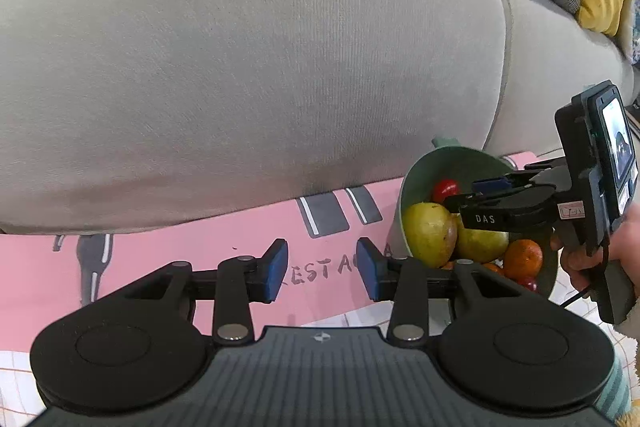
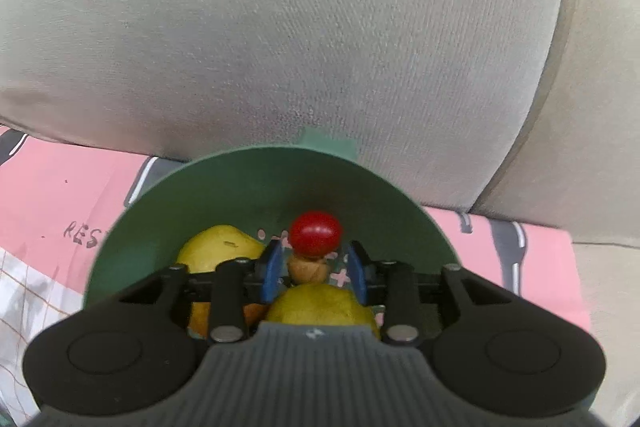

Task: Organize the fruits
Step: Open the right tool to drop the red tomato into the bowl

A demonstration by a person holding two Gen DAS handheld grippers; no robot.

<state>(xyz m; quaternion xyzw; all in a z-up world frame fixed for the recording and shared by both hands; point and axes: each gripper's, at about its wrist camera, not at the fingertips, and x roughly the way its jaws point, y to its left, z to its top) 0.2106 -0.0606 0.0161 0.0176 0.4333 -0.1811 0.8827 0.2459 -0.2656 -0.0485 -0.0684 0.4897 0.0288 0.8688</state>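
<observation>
Black left gripper [image 1: 322, 269] – blue-padded jaws, silver screws, ribbed grey housing

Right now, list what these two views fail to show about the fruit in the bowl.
- Bowl bottom and fruit count: right wrist view, blocked by the right gripper body.
- Small brown item under the red fruit: too small to identify.
- Orange fruit and the pieces below it: left wrist view, partly behind the left gripper arm.
- Near rim of the bowl: hidden in both views.
</observation>
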